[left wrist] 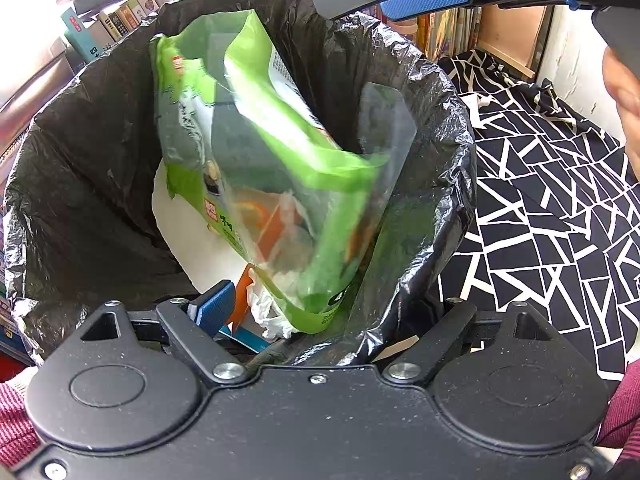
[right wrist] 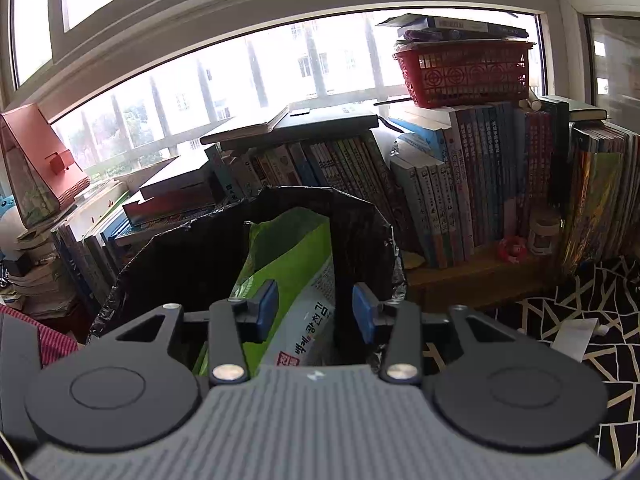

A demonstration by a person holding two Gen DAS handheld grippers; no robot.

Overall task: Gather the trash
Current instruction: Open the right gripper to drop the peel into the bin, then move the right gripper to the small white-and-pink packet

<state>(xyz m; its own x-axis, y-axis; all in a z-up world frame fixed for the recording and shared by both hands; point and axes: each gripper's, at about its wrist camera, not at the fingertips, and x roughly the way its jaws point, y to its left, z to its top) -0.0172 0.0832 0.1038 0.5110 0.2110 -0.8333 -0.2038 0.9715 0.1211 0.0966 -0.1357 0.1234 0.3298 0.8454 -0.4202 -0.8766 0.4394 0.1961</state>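
A black trash bag [left wrist: 92,168] stands open below me, its rim [right wrist: 360,208] also showing in the right wrist view. A green and clear plastic package [left wrist: 256,152] is inside its mouth, blurred, leaning on the far wall; the same package [right wrist: 292,264] shows in the right wrist view. Under it lie white paper [left wrist: 188,232], an orange scrap and crumpled tissue [left wrist: 268,312]. My left gripper [left wrist: 316,308] is spread wide at the near rim; its right finger is hidden behind the liner. My right gripper [right wrist: 316,310] hovers open above the package, pads apart.
Rows of books [right wrist: 460,200] fill a low shelf under the window, with a red basket [right wrist: 464,72] on top. A black-and-white patterned cloth [left wrist: 540,200] lies to the right, with a white slip [right wrist: 572,336] on it. A person's hand [left wrist: 624,92] is at the right edge.
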